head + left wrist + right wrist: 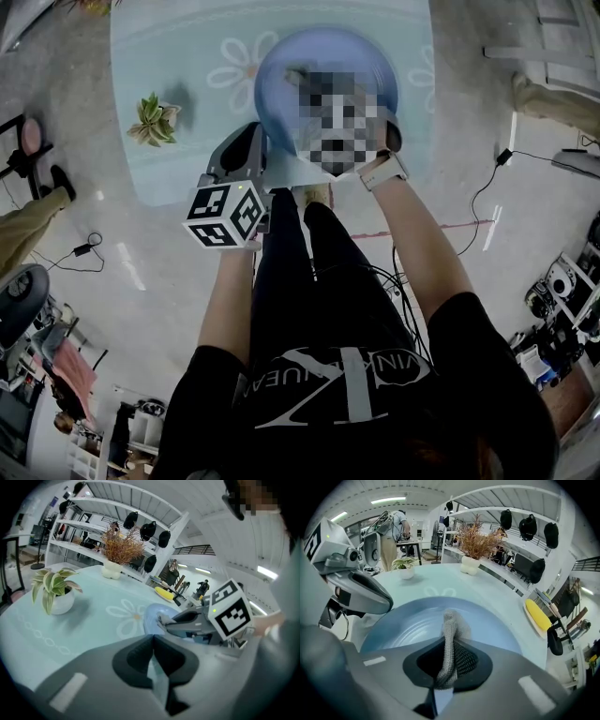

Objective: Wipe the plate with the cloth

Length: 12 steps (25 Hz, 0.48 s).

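Though apart, plant (153,120) near plate (281,70)

Bright, even light; fisheye-warped edges

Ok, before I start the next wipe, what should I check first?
1. Cloth gripped in the right tool: ok, jaws closed on it.
2. Cloth end over the blue plate: ok; actual contact, cannot tell.
3. Left tool steadying the plate: ok, jaws appear closed on its rim.
4. Potted plant clear of the plate: ok, it stands apart on the table.
5. Spots left on the plate: cannot tell.
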### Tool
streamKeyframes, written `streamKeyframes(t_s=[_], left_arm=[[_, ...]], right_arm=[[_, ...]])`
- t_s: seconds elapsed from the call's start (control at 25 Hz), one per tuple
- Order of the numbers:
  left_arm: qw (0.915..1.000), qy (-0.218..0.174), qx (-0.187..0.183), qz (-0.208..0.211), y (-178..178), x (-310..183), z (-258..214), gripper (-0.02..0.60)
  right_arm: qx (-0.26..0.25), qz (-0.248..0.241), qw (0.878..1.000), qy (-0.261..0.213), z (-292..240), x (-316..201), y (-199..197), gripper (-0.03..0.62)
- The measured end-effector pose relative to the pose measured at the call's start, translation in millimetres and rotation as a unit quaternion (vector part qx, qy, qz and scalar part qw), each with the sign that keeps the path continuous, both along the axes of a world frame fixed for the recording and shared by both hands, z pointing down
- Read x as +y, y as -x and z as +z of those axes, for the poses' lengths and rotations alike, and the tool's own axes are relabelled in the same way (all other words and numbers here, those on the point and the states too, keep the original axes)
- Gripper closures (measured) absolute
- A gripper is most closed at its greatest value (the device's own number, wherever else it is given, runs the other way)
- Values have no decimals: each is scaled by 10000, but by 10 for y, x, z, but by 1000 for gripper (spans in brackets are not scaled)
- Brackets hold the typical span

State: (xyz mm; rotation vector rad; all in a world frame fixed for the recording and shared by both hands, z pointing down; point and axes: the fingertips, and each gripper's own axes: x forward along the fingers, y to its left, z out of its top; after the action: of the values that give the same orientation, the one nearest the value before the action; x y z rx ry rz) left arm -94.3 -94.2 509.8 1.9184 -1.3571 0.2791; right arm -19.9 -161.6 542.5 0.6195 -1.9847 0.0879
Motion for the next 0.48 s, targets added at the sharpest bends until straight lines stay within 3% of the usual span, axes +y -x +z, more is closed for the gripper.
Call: streamKeyframes(t_s=[0.48], left_arm=[[10000,25,-48,-16,-31,182,44,581]], right_arm=[[242,441,9986,-164,16,-29,-482,562]])
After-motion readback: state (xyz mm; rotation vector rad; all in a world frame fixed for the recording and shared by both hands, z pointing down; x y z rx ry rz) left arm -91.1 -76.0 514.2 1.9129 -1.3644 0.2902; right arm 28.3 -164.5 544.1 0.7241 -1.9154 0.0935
